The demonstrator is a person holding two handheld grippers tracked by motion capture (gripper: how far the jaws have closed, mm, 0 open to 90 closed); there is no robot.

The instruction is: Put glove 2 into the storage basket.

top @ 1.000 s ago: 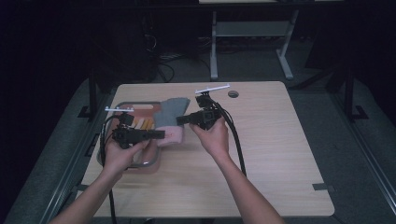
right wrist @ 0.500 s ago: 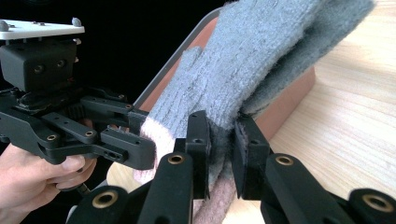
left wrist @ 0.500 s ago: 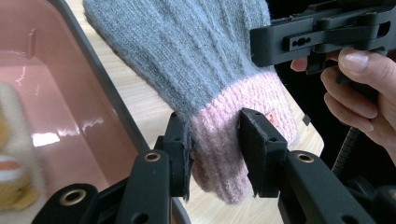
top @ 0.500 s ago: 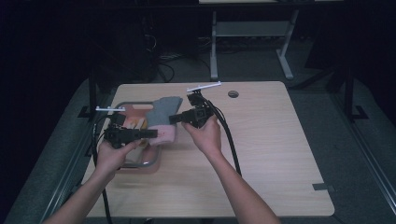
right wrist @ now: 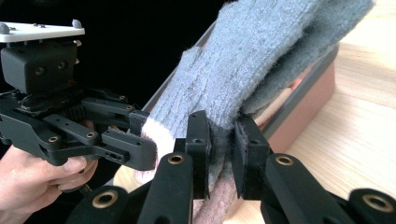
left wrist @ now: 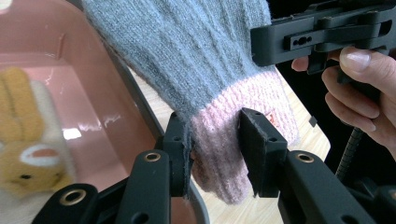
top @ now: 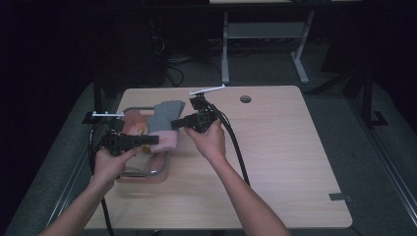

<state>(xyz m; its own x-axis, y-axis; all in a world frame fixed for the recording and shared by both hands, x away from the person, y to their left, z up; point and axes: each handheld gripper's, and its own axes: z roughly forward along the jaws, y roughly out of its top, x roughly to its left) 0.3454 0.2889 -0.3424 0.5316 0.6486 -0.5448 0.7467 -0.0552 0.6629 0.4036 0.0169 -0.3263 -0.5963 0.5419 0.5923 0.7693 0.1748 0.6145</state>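
A grey knitted glove (top: pixel 166 114) with a pink cuff (top: pixel 169 140) hangs stretched between both grippers, partly over a pink tray (top: pixel 147 173). My left gripper (top: pixel 156 140) is shut on the cuff (left wrist: pixel 219 154), one pad on each side of the knit. My right gripper (top: pixel 176 124) is shut on the glove's edge (right wrist: pixel 219 116), where grey meets pink. The glove's grey body (left wrist: pixel 201 51) runs up and away from the left gripper (left wrist: pixel 212 135). In the right gripper view the glove (right wrist: pixel 252 60) rises to the upper right from my right gripper (right wrist: pixel 222 135).
A yellow plush toy (left wrist: pixel 23 135) lies inside the tray (left wrist: pixel 93 93). The tray's wall (right wrist: pixel 308 102) stands on the light wooden table (top: pixel 275 162), near its left edge. A round cable hole (top: pixel 245 99) is at the table's back. Cables trail from both grippers.
Both hands have shifted a little to the left, carrying the glove further over the tray. Both grips on the glove are unchanged.
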